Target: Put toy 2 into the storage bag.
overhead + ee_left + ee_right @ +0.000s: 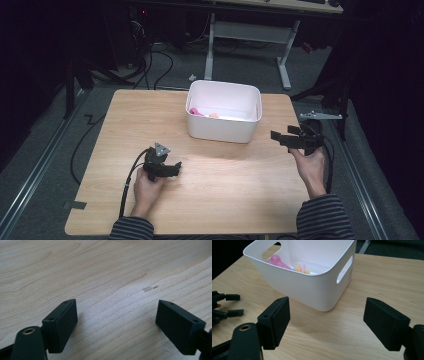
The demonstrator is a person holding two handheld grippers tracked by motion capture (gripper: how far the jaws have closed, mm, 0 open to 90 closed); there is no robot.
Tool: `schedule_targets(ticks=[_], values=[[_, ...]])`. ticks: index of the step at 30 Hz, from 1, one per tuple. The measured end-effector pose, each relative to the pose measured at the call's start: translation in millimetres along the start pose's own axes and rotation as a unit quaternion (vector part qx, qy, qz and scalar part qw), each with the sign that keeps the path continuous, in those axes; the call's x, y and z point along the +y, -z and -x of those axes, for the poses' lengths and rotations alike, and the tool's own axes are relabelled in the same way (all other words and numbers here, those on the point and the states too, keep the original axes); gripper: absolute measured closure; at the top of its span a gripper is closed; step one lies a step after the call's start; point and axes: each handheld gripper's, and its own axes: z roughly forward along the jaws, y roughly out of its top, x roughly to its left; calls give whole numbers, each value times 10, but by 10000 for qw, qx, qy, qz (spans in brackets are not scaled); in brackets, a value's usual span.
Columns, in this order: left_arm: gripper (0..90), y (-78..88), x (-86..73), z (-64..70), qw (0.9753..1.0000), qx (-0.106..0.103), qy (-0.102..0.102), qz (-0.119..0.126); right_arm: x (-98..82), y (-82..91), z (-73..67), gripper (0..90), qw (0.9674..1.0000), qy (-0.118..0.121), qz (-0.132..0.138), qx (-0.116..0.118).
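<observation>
One white bin (223,125) on our worktop (240,180) holds pink (277,259) and yellow pieces (301,268); both grippers (176,167) (280,138), flanking it, spread empty fingers (274,322) wide.

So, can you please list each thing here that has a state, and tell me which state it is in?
left gripper: open, empty, jaws over bare wood.
right gripper: open, empty, pointing at the bin.
white plastic bin: upright on the table, no lid, holds things.
pink textured item: lying inside the bin.
yellow and pink pieces: lying inside the bin.
wooden table: small mark on its surface.
</observation>
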Motion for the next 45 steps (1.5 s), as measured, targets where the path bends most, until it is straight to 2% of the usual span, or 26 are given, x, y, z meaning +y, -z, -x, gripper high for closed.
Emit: schedule_targets(ticks=[5, 19, 21, 24, 30, 45], values=[[179, 0, 0, 0, 10000, 0, -2, -1, -44, 88, -52, 221, 9999, 108, 73, -5], [179, 0, 0, -1, 10000, 0, -2, -2, -356, 184, -65, 234, 10000, 20, 87, -12], [179, 0, 0, -1, 10000, 0, -3, -2, -405, 162, -72, 236, 9998, 76, 17, -161], [179, 0, 0, -1, 10000, 0, -2, -2, -479, 119, -46, 237, 9999, -5, -11, -126], [179, 1, 0, -1, 10000, 1, -7, -4, -589, 31, -66, 241, 9999, 24, -43, -88], [179, 0, 0, -1, 10000, 0, -4, -3, -817, -236, -68, 256, 9995, -223, -183, 143]])
